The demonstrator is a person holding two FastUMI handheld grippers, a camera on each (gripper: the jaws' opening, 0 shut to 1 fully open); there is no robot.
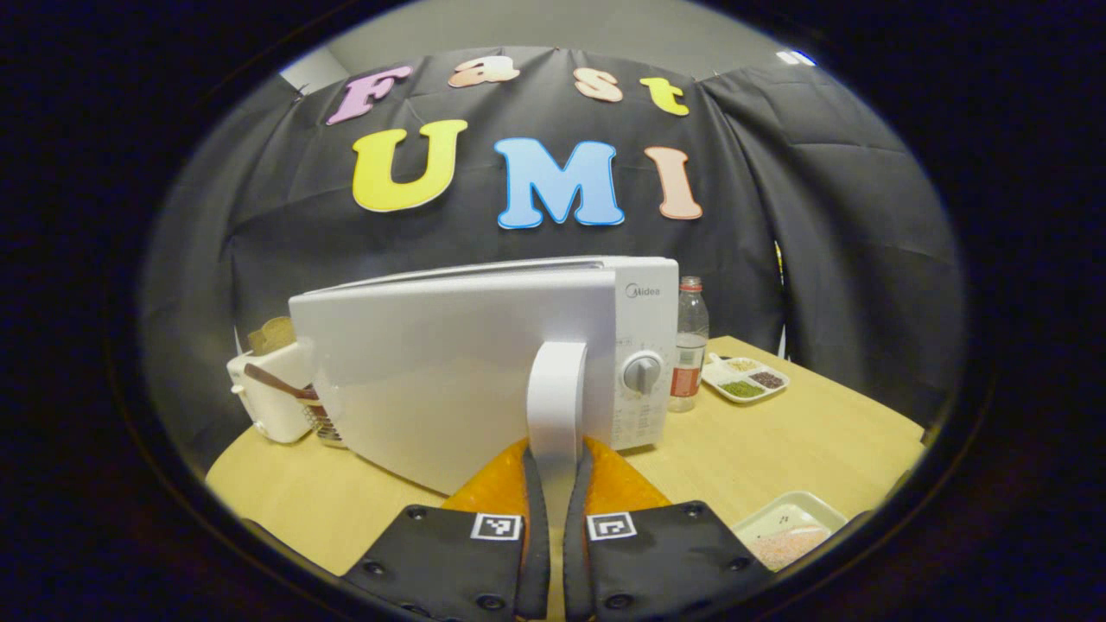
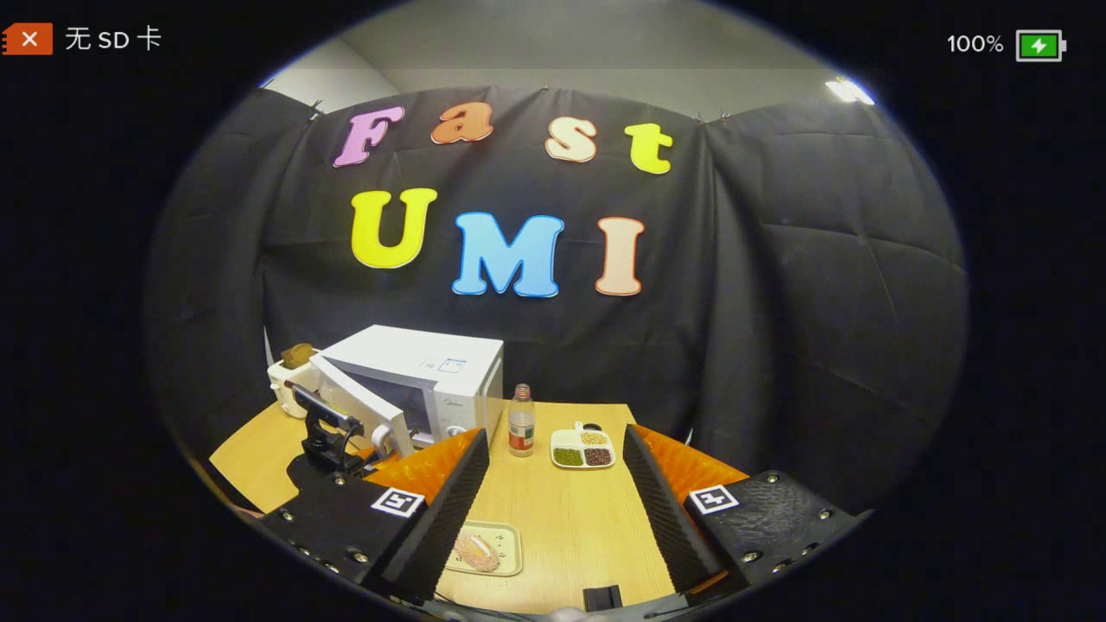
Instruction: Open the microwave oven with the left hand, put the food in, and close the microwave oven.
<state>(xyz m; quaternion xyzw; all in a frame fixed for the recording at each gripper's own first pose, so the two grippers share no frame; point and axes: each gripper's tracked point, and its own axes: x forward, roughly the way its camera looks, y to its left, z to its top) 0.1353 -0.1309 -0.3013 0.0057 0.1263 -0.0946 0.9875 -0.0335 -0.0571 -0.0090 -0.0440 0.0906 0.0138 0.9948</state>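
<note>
On the tabletop [image 2: 570, 518] a pale tray [image 2: 510, 553] lies at 6 o'clock in the right gripper view, between that gripper's fingers, with the food [image 2: 475, 551], a pinkish lump, lying lengthwise toward 5 o'clock. In the left gripper view the same tray [image 1: 791, 514] sits at 4 o'clock with the food [image 1: 786, 546] in it. A divided dish [image 2: 583, 449] near the middle holds green, dark and pale grains in separate compartments; beside it, at its 9 o'clock, a bottle [image 2: 521, 422] stands upright.

The microwave [image 2: 423, 380] stands at 9 o'clock on the tabletop, its door [image 1: 449, 380] swung partly out, the long edge running level. The upright handle [image 1: 556, 397] on the door's free edge is clamped between the left gripper [image 1: 555, 484] jaws. In the right gripper view that left gripper [image 2: 333, 432] shows at the door.

The right gripper [image 2: 553, 484] hangs above the tabletop with jaws wide apart, holding nothing.

Behind the microwave, at 9 o'clock, a toaster [image 1: 268, 393] holds bread.
</note>
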